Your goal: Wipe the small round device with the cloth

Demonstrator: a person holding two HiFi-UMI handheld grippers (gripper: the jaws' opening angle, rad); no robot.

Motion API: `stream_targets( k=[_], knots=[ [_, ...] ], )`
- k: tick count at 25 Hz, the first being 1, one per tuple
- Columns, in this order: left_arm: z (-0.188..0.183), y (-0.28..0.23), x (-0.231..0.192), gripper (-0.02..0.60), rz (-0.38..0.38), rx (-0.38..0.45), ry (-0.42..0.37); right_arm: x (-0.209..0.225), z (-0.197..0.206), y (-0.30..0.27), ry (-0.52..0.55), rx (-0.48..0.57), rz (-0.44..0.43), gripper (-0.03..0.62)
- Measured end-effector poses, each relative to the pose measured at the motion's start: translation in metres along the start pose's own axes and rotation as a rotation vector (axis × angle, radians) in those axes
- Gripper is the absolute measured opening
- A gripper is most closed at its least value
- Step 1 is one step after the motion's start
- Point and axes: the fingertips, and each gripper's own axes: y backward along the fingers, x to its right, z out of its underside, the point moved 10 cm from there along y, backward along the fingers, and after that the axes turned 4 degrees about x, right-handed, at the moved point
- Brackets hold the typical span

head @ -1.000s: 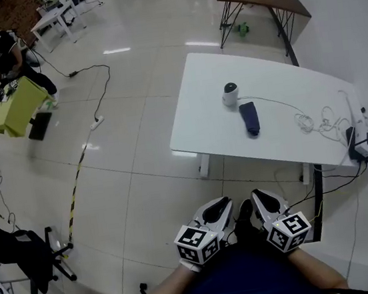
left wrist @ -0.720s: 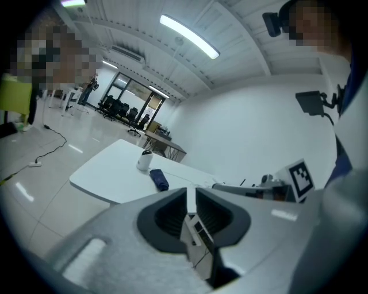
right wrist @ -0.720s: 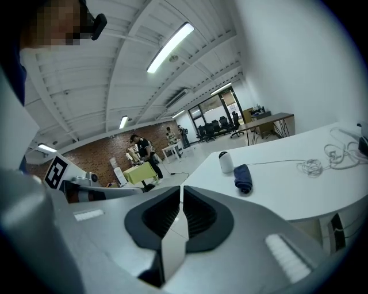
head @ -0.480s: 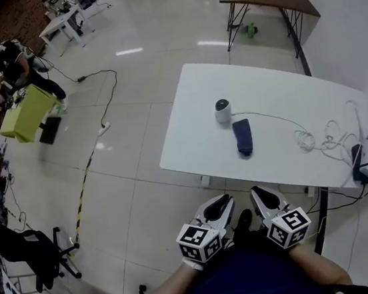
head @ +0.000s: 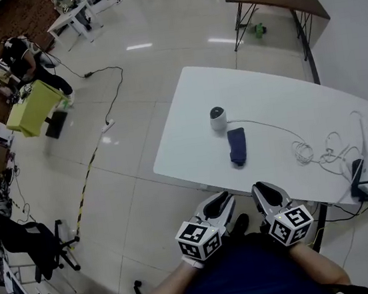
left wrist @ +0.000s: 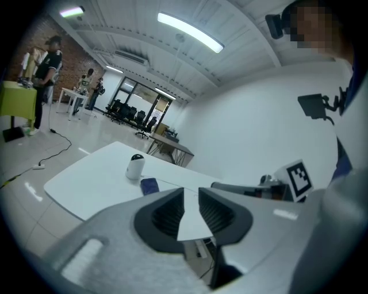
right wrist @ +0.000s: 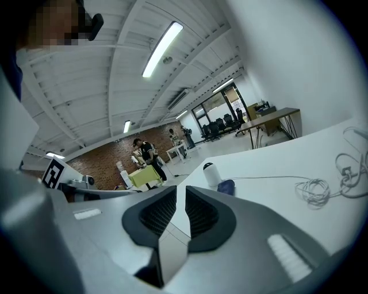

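White table [head: 272, 98], device [head: 217, 118] beside cloth [head: 237, 146]

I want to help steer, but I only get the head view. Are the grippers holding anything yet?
Observer: No. The left gripper view shows the left gripper with its jaws a little apart. They have just been opening, and nothing is between them.
Operator: And the right one?
Observer: The right gripper is the same in its own view: a narrow gap, jaws that have just been opening, and nothing between them.
Operator: Is the round thing tall?
Observer: Seen side-on, the small round device stands upright on the table, taller than it is wide, white with a dark top.
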Motion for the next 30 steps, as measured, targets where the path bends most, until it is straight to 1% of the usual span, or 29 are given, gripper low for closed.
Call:
stream_targets(
  k=[5, 8, 12, 17, 21, 24, 27, 30],
  knots=[
    [-0.005, -0.009, -0.004, 0.078, -0.010, -0.008, 0.003, 0.010, -0.002, -0.010, -0.034, -0.004, -0.004, 0.054],
    [-0.008, -0.015, -0.014, 0.078, -0.011, -0.010, 0.013, 0.015, -0.005, -0.019, -0.031, -0.010, 0.007, 0.054],
    [-0.019, -0.034, -0.028, 0.078, 0.024, -0.014, 0.014, 0.025, -0.017, -0.035, -0.027, 0.001, 0.041, 0.054],
    [-0.046, -0.054, -0.050, 0.078, 0.065, -0.002, -0.004, 0.030, -0.032, -0.062, -0.019, 0.006, 0.070, 0.052],
    [-0.064, -0.067, -0.073, 0.078, 0.090, -0.011, -0.009, 0.031, -0.041, -0.087, -0.016, -0.001, 0.098, 0.052],
    [-0.074, -0.077, -0.092, 0.084, 0.103, -0.024, -0.015, 0.033, -0.044, -0.105, -0.027, -0.021, 0.131, 0.057],
    [-0.082, -0.087, -0.111, 0.118, 0.119, -0.049, -0.026, 0.034, -0.043, -0.124, -0.047, -0.061, 0.162, 0.074],
    [-0.083, -0.094, -0.128, 0.133, 0.140, -0.075, -0.028, 0.036, -0.039, -0.134, -0.052, -0.103, 0.206, 0.099]
  ],
)
